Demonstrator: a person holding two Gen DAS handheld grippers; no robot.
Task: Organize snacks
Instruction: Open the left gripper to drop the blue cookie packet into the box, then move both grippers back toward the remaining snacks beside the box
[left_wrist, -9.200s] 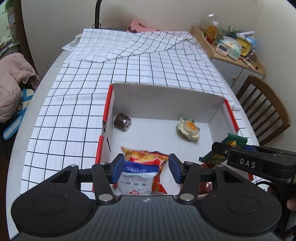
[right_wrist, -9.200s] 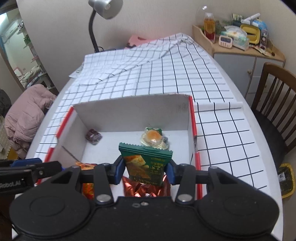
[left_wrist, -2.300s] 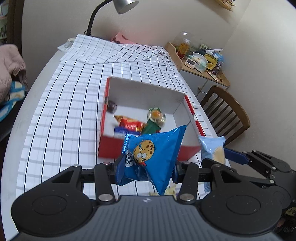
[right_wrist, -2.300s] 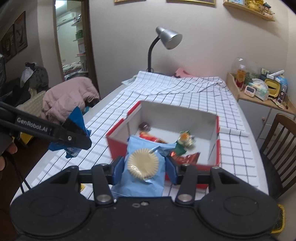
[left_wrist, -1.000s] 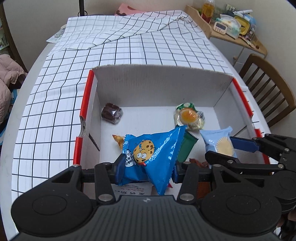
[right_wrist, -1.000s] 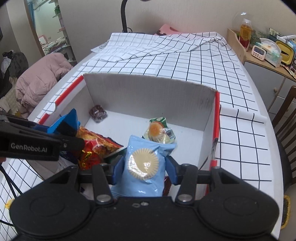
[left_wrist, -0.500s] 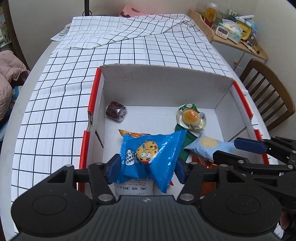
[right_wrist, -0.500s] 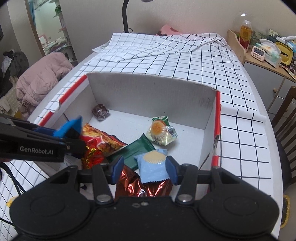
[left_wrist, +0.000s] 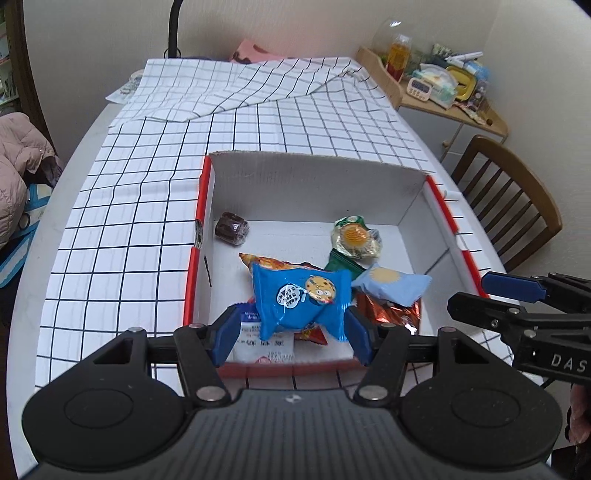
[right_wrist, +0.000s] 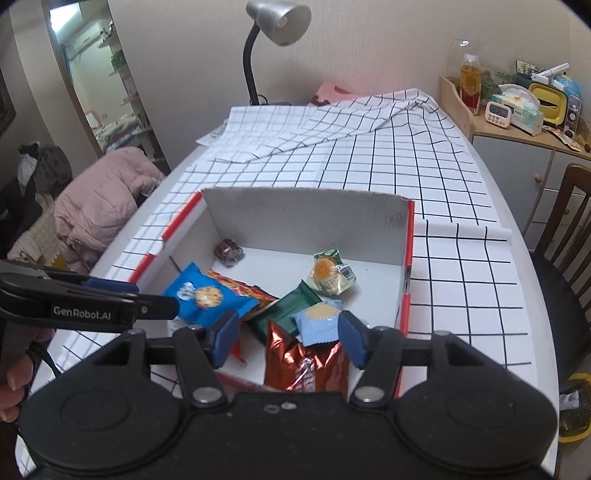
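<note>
Since both packets lie in the box (left_wrist: 317, 177), lift clear: left hand-held gripper (left_wrist: 291, 334) and right hand-held gripper (right_wrist: 291, 339), jaws just widened, hold nothing; avoid snagging the blue cookie packet (left_wrist: 301, 295).

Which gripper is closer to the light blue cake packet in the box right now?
Right. The right gripper hangs open just over the light blue cake packet; the left gripper is open above the blue cookie bag beside it.

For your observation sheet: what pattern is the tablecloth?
White tablecloth with a black grid; clearest in the right wrist view.
</note>
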